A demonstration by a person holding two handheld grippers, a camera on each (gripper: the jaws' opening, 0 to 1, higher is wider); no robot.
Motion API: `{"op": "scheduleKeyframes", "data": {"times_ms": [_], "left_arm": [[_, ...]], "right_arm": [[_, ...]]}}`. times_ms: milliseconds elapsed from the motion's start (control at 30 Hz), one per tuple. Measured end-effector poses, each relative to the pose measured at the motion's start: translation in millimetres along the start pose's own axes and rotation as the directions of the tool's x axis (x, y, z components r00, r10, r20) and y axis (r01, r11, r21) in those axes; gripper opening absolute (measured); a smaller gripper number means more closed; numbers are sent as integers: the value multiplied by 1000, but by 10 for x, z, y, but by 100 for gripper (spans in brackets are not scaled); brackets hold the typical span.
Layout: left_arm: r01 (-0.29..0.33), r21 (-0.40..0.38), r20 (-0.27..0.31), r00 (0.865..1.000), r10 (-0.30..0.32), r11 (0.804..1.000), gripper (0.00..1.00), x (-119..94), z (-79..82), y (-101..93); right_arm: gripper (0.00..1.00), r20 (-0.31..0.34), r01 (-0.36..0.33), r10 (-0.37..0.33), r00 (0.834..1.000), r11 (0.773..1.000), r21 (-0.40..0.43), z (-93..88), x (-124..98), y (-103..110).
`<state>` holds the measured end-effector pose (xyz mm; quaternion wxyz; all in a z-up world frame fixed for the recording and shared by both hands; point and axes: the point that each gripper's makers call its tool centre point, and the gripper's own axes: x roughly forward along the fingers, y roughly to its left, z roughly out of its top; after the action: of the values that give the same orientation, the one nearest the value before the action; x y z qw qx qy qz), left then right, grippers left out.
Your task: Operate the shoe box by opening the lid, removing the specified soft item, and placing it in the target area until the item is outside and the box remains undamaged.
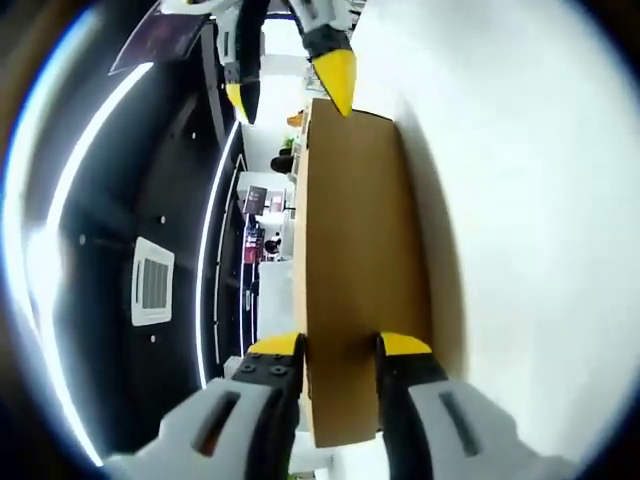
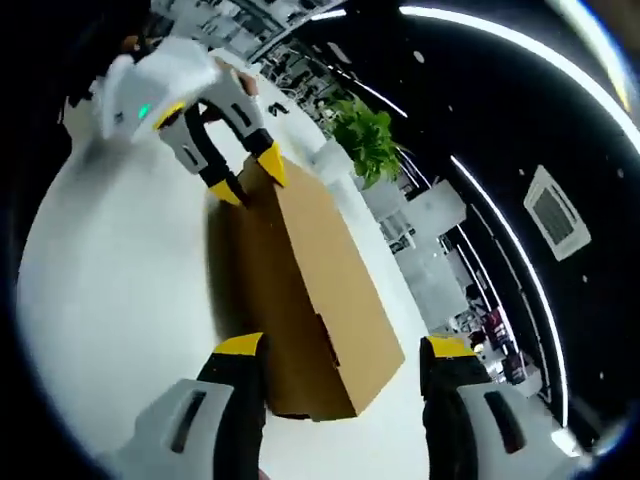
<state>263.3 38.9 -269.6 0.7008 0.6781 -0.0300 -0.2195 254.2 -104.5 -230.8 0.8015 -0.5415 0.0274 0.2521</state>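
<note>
Shoe box (image 1: 360, 270), plain brown cardboard, lid on; left tongs (image 1: 340, 345) clamp its end, right tongs (image 2: 340, 345) spread wide.

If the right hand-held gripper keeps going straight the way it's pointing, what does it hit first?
Most likely the cardboard box: its near end sits between the open jaws of the right hand-held gripper, though depth is hard to judge.

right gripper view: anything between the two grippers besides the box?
No. In the right gripper view the brown shoe box spans the stretch from the right gripper to the left gripper, whose jaws straddle its far end.
</note>
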Motion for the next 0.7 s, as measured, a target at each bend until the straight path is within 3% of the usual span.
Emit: {"op": "scheduleKeyframes", "data": {"times_ms": [200,367,567,700], "left_arm": [[4,-3,5,1000,-4,1000,28,0,1,-3],[2,-1,3,1000,-2,1000,28,2,3,-5],[1,-2,5,1000,-1,1000,28,4,4,-6],[1,-2,7,1000,-1,1000,28,2,2,-5]], "right_arm": [[65,17,-14,15,1000,998,-55,145,109,191],[65,24,2,0,1000,995,-102,192,126,216],[60,12,71,-70,997,975,-211,204,198,183],[60,8,64,-63,998,979,-194,183,248,249]]}}
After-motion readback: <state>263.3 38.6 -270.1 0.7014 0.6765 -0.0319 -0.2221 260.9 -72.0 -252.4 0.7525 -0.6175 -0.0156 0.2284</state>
